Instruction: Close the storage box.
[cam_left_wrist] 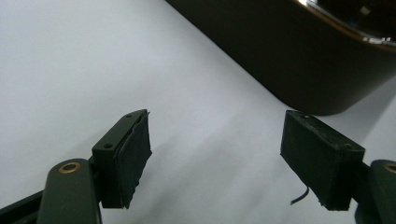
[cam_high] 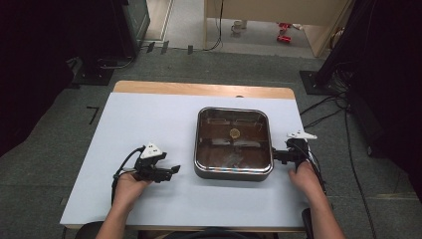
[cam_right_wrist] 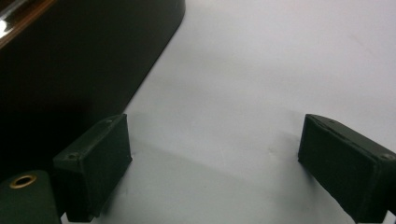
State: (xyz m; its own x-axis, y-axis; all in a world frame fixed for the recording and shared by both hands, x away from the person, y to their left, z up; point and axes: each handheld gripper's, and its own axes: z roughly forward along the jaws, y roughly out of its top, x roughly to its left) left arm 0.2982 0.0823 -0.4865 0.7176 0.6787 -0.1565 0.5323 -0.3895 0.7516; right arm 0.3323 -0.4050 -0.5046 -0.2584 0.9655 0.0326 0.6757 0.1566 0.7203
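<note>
The table (cam_high: 149,119), covered in a pale sheet with a strip of bare wood along the far edge, carries everything here. On it sits the pan (cam_high: 233,144), square with rounded corners, dark outside, with a bright metal rim and a brownish bottom; it stands a little right of the table's middle. Inside the pan, near its centre, lies a small round golden piece (cam_high: 234,132), too small to identify.

Left of the pan, low over the sheet and near the pan's front left corner, is the left gripper (cam_high: 174,171), held from behind by a hand. In the left gripper view its jaws stand wide apart with bare sheet between them, nothing in the grip, and the pan's dark wall (cam_left_wrist: 299,60) rises ahead and to the right, apart from both pads.

On the other side, just beside the pan's right wall, is the right gripper (cam_high: 278,156), pointing in at the pan. In the right gripper view its jaws are spread wide too, gripping nothing, with one pad (cam_right_wrist: 95,163) close against the pan's dark side (cam_right_wrist: 70,70); whether they touch is hard to tell.
</note>
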